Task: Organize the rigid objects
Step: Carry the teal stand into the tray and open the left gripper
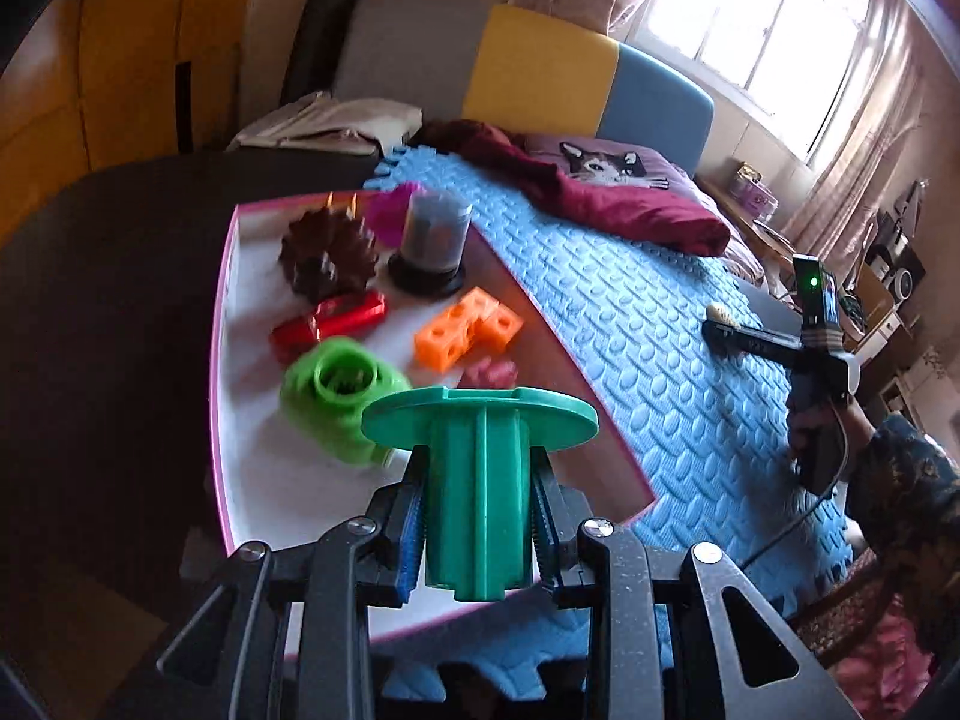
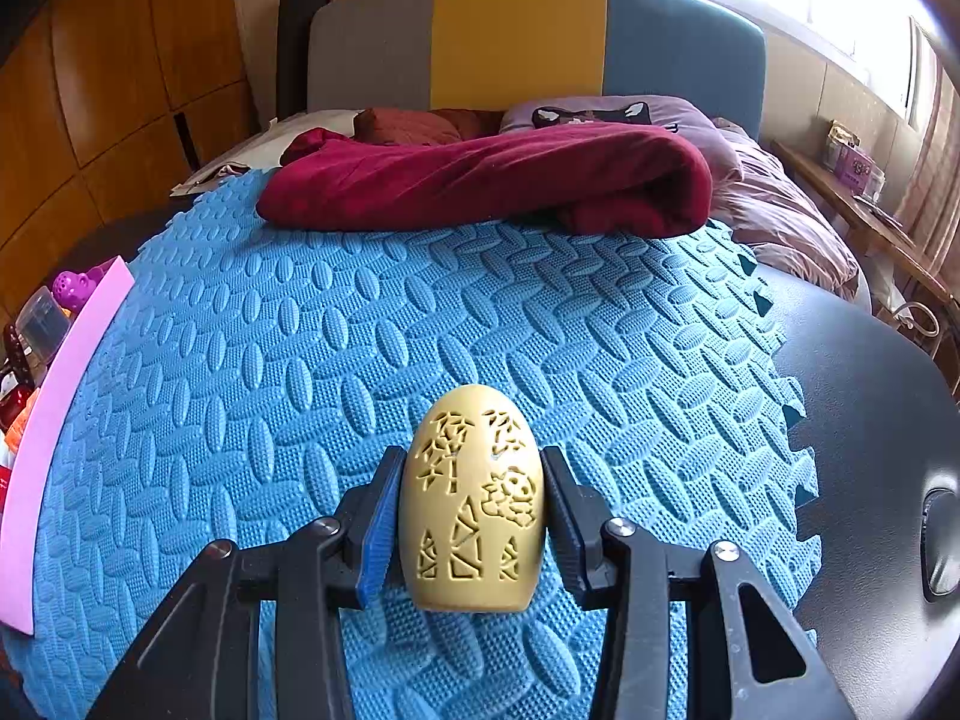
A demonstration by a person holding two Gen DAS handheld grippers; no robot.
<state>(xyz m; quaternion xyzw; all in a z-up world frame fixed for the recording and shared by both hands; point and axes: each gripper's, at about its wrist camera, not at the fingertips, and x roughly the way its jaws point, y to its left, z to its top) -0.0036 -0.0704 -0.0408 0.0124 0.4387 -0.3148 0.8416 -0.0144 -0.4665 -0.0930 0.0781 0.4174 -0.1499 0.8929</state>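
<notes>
Partly hidden behind the teal spool [image 1: 480,480]: a small pink piece [image 1: 495,371], shape unreadable, and the near side of the green pot [image 1: 339,399]. Blurred by motion: red block [image 1: 327,324], brown spiky piece [image 1: 327,258]. Cut off at the left edge of the right wrist view: pink-rimmed tray [image 2: 54,420] and its contents. Too far to identify: boxes [image 2: 855,165] on the shelf by the window.

We find no words, numbers or brand names that we can read in either view. The cream egg [image 2: 474,501] bears only cut-out pictures, a panda and bamboo, and the pillow [image 1: 606,165] only a cat's face, with no lettering on either.
</notes>
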